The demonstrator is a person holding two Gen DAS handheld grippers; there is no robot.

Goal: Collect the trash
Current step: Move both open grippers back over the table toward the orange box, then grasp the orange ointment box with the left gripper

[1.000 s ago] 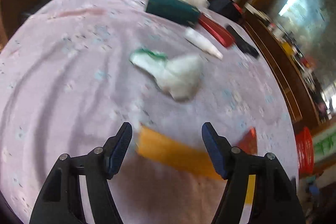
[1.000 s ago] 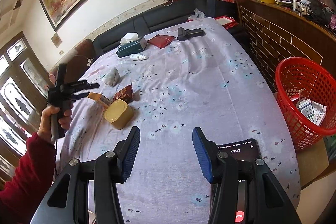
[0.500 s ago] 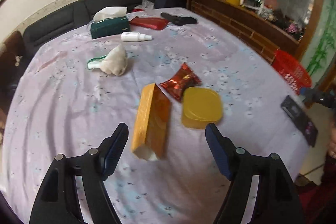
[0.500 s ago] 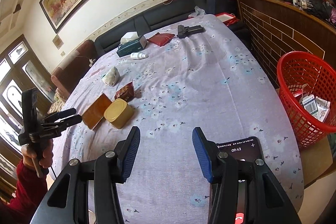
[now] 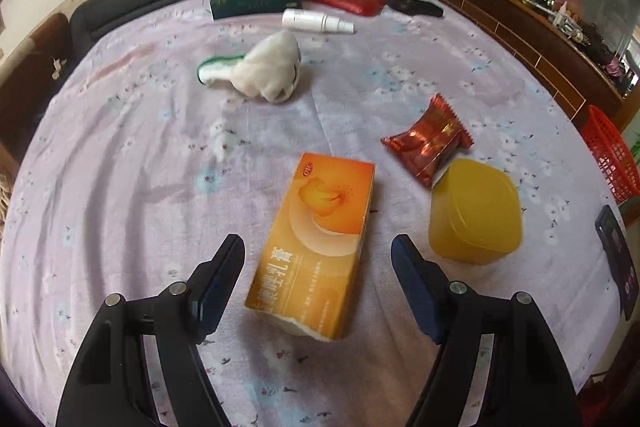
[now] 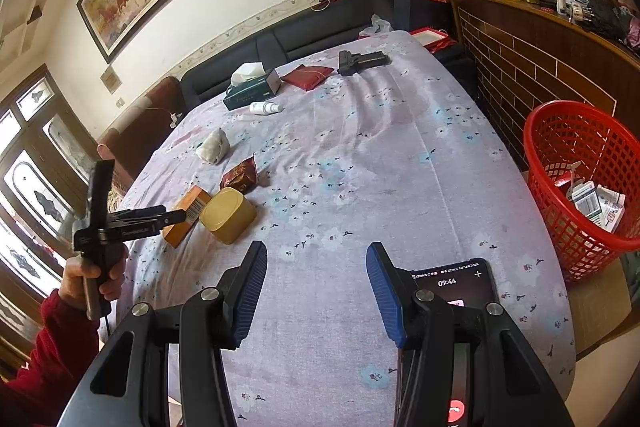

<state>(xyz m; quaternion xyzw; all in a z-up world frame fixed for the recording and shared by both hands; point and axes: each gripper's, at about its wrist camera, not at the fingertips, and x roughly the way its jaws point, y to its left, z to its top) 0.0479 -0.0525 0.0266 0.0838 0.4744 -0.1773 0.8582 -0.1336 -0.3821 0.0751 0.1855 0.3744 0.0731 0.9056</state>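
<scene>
Hovering low over the table [image 5: 100,147], the left gripper [image 5: 318,275] is pointing at the orange carton [image 5: 320,239], which is lying flat on the flowered cloth with its torn end toward the camera. The jaws are spread wide, one on each side of the carton and not touching it, so I think a grasp across its narrow width is being prepared. Just beside the carton are sitting a yellow tub [image 5: 476,213] and a red snack wrapper [image 5: 428,143]; a crumpled white cloth [image 5: 268,73] is lying farther away. The right gripper [image 6: 316,287] is waiting spread and empty above the near table edge, close to a phone [image 6: 464,281]. The red basket [image 6: 580,183] is standing off the table's right side, already holding some paper, probably to receive the trash.
</scene>
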